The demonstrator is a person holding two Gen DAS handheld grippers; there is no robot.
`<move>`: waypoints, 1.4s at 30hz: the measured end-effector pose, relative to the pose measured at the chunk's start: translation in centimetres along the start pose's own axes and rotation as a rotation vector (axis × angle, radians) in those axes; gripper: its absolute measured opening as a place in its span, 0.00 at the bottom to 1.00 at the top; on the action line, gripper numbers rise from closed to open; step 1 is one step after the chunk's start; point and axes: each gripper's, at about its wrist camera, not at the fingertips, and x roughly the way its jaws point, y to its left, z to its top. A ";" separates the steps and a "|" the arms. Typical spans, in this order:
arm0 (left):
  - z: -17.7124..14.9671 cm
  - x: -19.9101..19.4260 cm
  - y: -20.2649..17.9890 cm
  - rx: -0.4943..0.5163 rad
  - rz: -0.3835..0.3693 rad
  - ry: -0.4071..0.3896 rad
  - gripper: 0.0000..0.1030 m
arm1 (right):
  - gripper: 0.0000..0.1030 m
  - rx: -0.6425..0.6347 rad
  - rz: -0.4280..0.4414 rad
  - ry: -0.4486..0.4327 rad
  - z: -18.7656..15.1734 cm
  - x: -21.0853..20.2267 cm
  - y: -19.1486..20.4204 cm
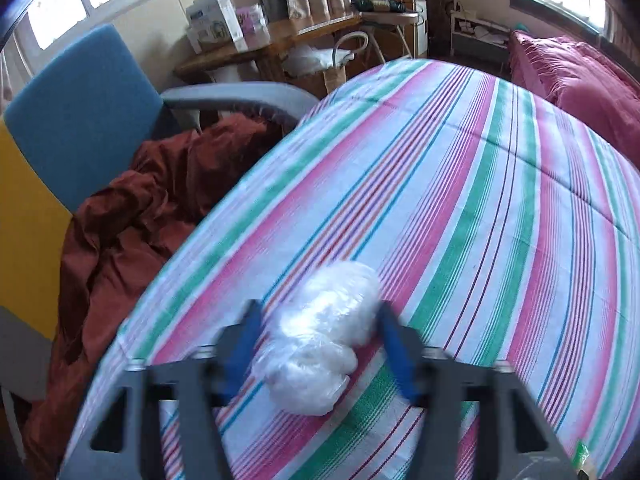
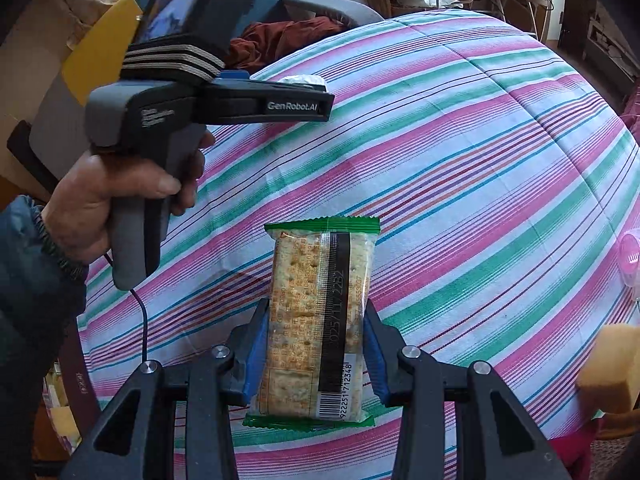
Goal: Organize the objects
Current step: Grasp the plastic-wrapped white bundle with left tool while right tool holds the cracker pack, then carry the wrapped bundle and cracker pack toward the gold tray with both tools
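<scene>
Left wrist view: the left gripper [image 1: 318,344] has its jaws set either side of a clear plastic bag of white stuff [image 1: 320,340], which appears to lie on the striped bedspread [image 1: 460,184]. The view is blurred, and there seems to be a gap beside the left blue pad, so I cannot tell whether the bag is gripped or merely bracketed. The bag's long axis runs away from the camera, in line with the fingers.

In the right wrist view, the right gripper [image 2: 316,356] is clenched on a cracker packet [image 2: 320,320], its blue pads pressing the packet's long sides; the packet points straight forward over the bedspread [image 2: 460,152]. The left gripper [image 2: 316,92] shows here too, up and to the left of the packet and well apart from it, with the bag [image 2: 300,79] just visible at its tip.

Each hand is occupied with its own item, so neither needs to cross over; the open question is where each should go.
</scene>
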 end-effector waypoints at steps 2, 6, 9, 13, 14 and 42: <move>-1.0 -1.1 0.6 -0.049 0.015 -0.024 0.33 | 0.41 -0.002 -0.008 0.012 0.0 0.3 0.0; -5.6 -4.1 2.7 -0.176 0.042 0.013 0.33 | 0.41 -0.021 -0.023 0.027 0.1 0.8 0.4; -10.7 -7.0 4.6 -0.303 0.077 0.062 0.33 | 0.41 -0.041 -0.021 0.051 0.1 1.4 0.9; -18.0 -10.8 4.7 -0.399 0.126 0.109 0.33 | 0.41 -0.090 -0.018 0.087 -0.1 2.3 1.9; -19.9 -11.9 4.1 -0.414 0.131 0.113 0.33 | 0.41 -0.112 -0.015 0.095 -0.2 2.5 2.4; -37.9 -23.5 -3.7 -0.564 0.168 -0.059 0.33 | 0.41 -0.630 -0.093 0.139 -7.1 5.9 14.6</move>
